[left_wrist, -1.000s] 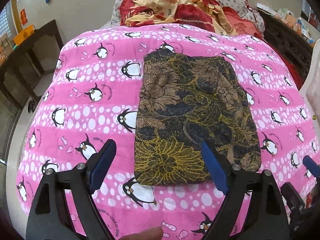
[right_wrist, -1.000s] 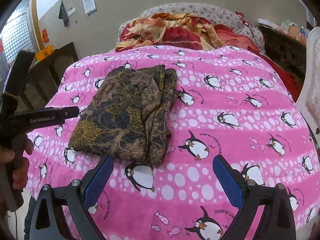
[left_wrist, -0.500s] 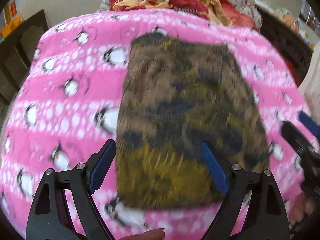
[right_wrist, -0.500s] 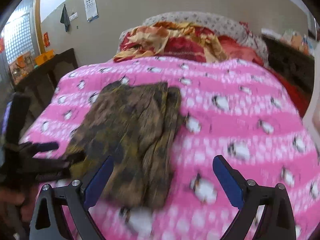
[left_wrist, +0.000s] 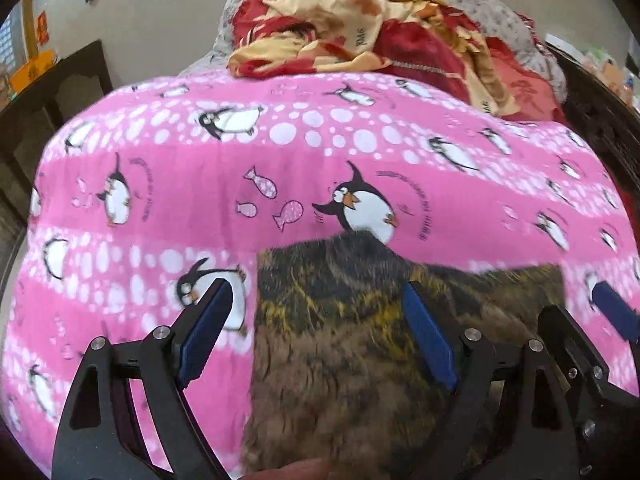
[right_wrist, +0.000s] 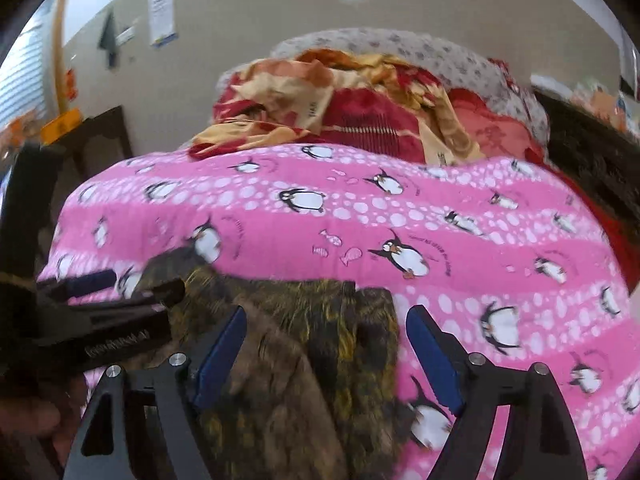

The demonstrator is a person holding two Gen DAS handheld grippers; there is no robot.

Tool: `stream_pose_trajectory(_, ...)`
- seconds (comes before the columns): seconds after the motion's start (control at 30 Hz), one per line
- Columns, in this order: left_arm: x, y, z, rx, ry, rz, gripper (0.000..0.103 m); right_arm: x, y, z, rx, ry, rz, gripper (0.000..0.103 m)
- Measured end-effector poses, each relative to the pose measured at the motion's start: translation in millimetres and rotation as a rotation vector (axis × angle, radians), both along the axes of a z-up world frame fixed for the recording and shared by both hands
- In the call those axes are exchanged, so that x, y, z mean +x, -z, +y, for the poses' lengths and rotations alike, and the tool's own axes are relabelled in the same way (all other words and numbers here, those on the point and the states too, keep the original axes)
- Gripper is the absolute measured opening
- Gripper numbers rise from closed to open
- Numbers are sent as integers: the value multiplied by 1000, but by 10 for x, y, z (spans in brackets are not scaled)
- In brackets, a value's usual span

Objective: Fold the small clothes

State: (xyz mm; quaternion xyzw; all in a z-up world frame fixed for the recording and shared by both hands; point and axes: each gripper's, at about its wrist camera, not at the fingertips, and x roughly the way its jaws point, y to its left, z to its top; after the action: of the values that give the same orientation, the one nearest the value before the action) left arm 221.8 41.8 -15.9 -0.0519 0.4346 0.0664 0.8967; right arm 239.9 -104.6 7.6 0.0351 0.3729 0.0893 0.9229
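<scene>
Lying on the pink penguin blanket (left_wrist: 304,152), the folded brown floral garment (left_wrist: 360,340) sits beneath both grippers. Left gripper (left_wrist: 320,332) fingers stand open over its left edge; right gripper (right_wrist: 326,356) fingers, just narrowing, remain open over its right edge.

Bed (left_wrist: 120,160) covered by a pink blanket (left_wrist: 304,152) printed with penguins, fish and white dots, its surface mounded and slightly rumpled. Folded brown garment (left_wrist: 340,360) with yellow and dark floral pattern lies flat on the blanket at the near edge; right wrist view shows its right side bunched in thicker layers. Crumpled red-and-cream bedding (left_wrist: 360,40) sits heaped at the far end, against a grey-flowered pillow (right_wrist: 420,48).
</scene>
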Motion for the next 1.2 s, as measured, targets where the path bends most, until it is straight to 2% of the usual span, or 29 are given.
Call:
stream_pose_trajectory(0.03, 31, 48, 12, -14, -2, 0, 87, 54, 44, 2, 12, 6, 12, 80)
stream_pose_trajectory(0.1, 66, 149, 38, -37, -10, -14, 96, 163, 180, 20, 27, 16, 38, 80)
stream_pose_trajectory(0.13, 67, 199, 69, -51, -28, -20, 102, 220, 299, 37, -2, 31, 65, 80)
stream_pose_trajectory(0.17, 73, 242, 109, -87, -32, -18, 103, 259, 404, 44, -15, 41, 90, 81)
stream_pose_trajectory(0.2, 87, 306, 197, -163, -33, -13, 103, 291, 492, 17, -3, 45, 114, 84)
stream_pose_trajectory(0.27, 85, 336, 228, -193, -37, -14, 103, 342, 558, -67, 42, 47, 138, 88)
stream_pose_trajectory(0.37, 114, 297, 141, -142, -27, 1, 103, 376, 573, -32, 19, 41, 148, 90)
stream_pose_trajectory(0.43, 83, 189, 170, -149, -23, 8, 103, 366, 540, -48, 30, 40, 152, 89)
stream_pose_trajectory(0.53, -144, -88, 168, -74, 2, -14, 102, 200, 280, -147, 58, 39, 115, 87)
stream_pose_trajectory(0.63, -598, -314, 146, -38, 104, -50, 102, -226, -49, -148, 41, -51, 28, 87)
stream_pose_trajectory(0.73, -1089, -384, 65, -64, 224, -73, 102, -759, -194, -21, -1, -240, -30, 86)
stream_pose_trajectory(0.77, -1250, -373, 23, -80, 267, -76, 102, -971, -164, 48, -33, -325, -31, 84)
stream_pose_trajectory(0.83, -1466, -299, -67, -118, 340, -78, 102, -1209, -42, 98, -27, -413, 3, 68)
stream_pose_trajectory(0.87, -1513, -220, -126, -125, 365, -63, 102, -1265, 35, 87, -7, -429, 29, 56)
stream_pose_trajectory(0.9, -1512, -158, -173, -122, 365, -40, 102, -1294, 122, 61, 17, -429, 55, 53)
stream_pose_trajectory(0.97, -1468, 152, -242, -117, 338, 59, 102, -1301, 299, 14, 61, -429, 105, 53)
stream_pose_trajectory(1.0, -1442, 243, -248, -130, 327, 79, 102, -1277, 450, -10, 75, -431, 148, 53)
stream_pose_trajectory(1.03, -1447, 281, -279, -97, 319, 57, 102, -1291, 531, -25, 69, -439, 147, 53)
stream_pose_trajectory(1.07, -1454, 299, -347, -44, 320, 45, 102, -1360, 560, -27, 60, -463, 93, 53)
stream_pose_trajectory(1.2, -1404, 305, -379, -39, 270, 39, 103, -1354, 593, -38, 66, -465, 95, 53)
